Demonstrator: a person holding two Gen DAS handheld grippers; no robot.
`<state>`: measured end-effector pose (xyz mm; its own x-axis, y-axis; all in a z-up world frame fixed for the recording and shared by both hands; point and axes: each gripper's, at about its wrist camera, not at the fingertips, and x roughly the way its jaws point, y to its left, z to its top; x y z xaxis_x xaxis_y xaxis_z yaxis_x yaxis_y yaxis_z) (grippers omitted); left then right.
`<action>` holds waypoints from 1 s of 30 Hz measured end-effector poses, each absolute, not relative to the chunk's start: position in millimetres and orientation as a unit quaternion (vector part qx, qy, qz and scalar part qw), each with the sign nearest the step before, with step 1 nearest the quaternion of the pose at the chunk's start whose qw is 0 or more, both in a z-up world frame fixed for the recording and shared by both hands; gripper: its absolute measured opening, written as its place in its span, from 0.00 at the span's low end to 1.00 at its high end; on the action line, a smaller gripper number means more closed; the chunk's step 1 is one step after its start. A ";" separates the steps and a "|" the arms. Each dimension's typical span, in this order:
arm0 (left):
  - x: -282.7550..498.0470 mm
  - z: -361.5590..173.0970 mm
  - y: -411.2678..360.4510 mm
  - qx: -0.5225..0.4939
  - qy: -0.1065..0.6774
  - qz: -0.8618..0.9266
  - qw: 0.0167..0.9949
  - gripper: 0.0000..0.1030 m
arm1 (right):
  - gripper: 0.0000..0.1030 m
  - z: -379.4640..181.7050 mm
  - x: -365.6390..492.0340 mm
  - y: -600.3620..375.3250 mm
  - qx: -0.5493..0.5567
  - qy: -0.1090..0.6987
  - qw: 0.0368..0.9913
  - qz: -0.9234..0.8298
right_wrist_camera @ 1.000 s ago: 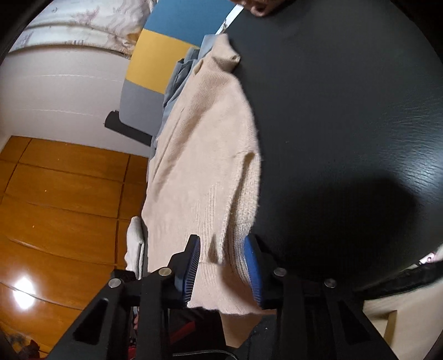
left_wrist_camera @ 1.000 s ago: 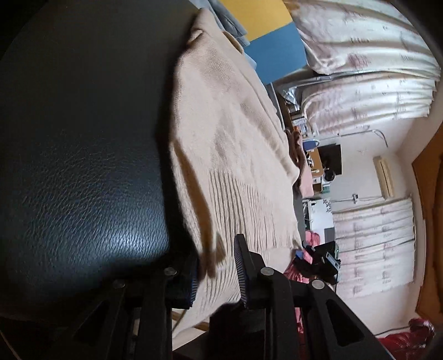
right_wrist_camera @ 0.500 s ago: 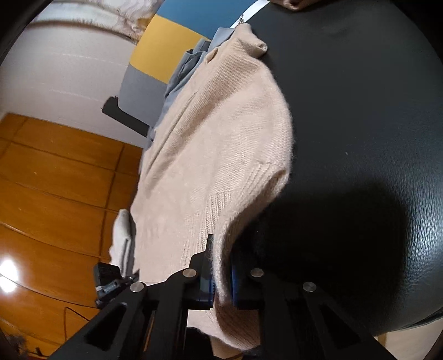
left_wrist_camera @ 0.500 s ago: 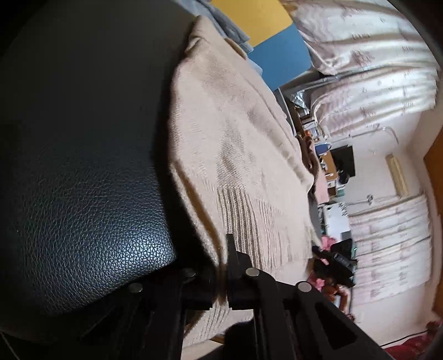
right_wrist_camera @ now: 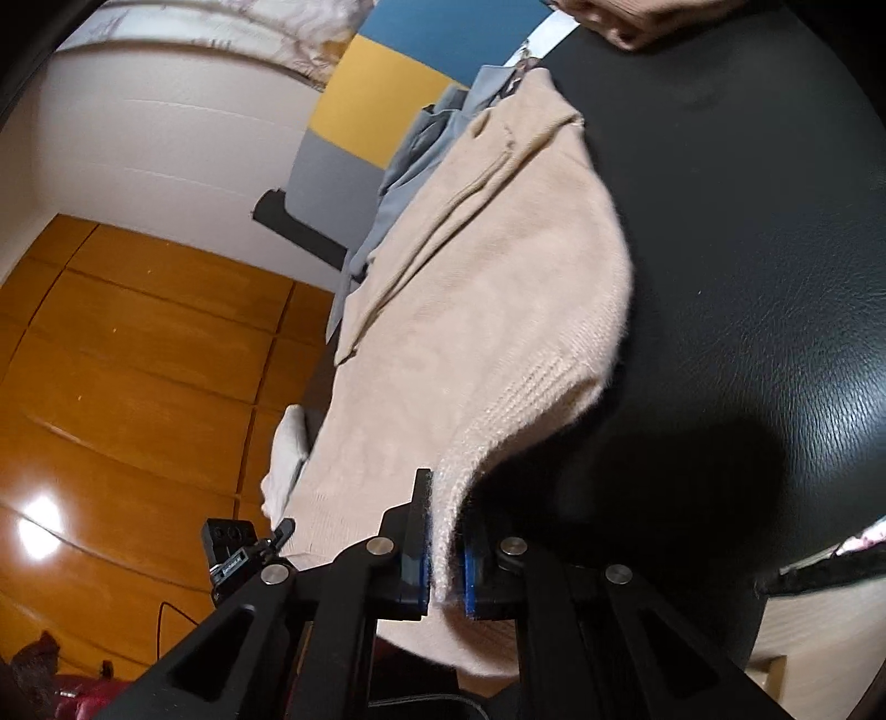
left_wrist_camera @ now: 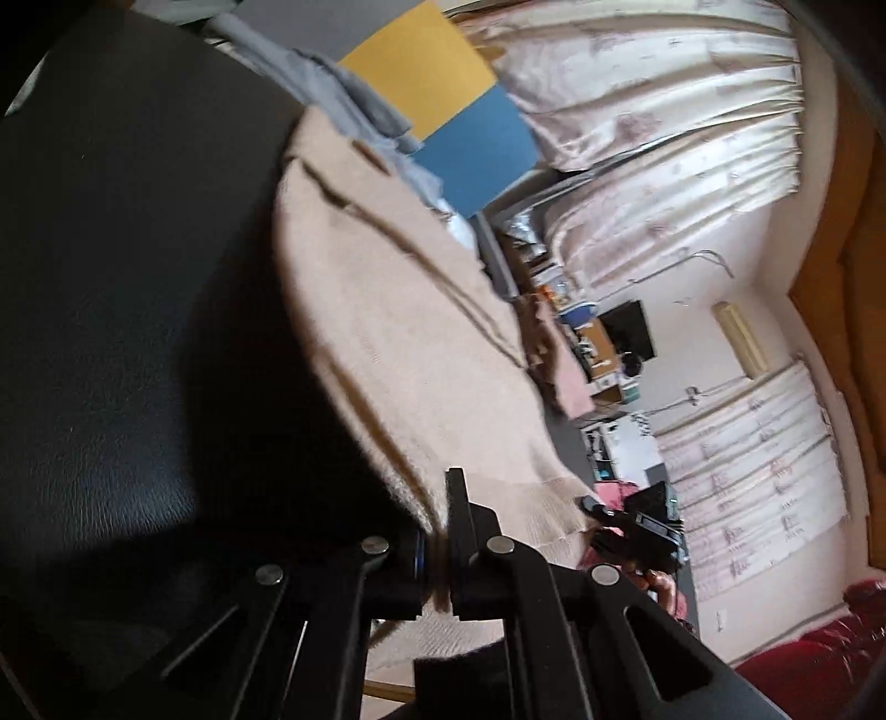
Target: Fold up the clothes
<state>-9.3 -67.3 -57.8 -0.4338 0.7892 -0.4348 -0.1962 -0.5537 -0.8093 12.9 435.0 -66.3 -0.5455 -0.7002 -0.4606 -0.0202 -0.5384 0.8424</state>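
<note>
A beige knit sweater (left_wrist_camera: 410, 338) is stretched between both grippers, its ribbed hem end lifted off the black leather surface (left_wrist_camera: 127, 310). My left gripper (left_wrist_camera: 434, 548) is shut on the near hem corner, fabric pinched between its blue pads. In the right wrist view the same sweater (right_wrist_camera: 487, 288) rises from the black surface (right_wrist_camera: 747, 232) and my right gripper (right_wrist_camera: 446, 545) is shut on the other hem corner. Its far collar end still rests on the surface. The left gripper (right_wrist_camera: 238, 554) shows at the sweater's far edge.
A grey-blue garment (right_wrist_camera: 426, 149) lies beyond the sweater's collar, against yellow, blue and grey panels (left_wrist_camera: 443, 105). Curtains (left_wrist_camera: 653, 155) and cluttered shelves fill the room's right side. A wooden wall (right_wrist_camera: 122, 360) is on the right gripper's side. Another pinkish garment (right_wrist_camera: 626, 22) lies at the far edge.
Both grippers went from open around the hem to shut on it, then lifted the hem end up off the black surface.
</note>
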 end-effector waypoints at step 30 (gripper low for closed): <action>64.6 45.4 -106.0 -0.282 -0.449 0.755 0.385 0.04 | 0.08 25.3 91.0 441.0 0.314 -0.494 0.309 -0.750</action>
<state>64.6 -106.0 45.4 -0.5439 0.8354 -0.0800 -0.3279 -0.2993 -0.8960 91.0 441.0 25.3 -0.6120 -0.7734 -0.1651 0.1531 -0.3207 0.9347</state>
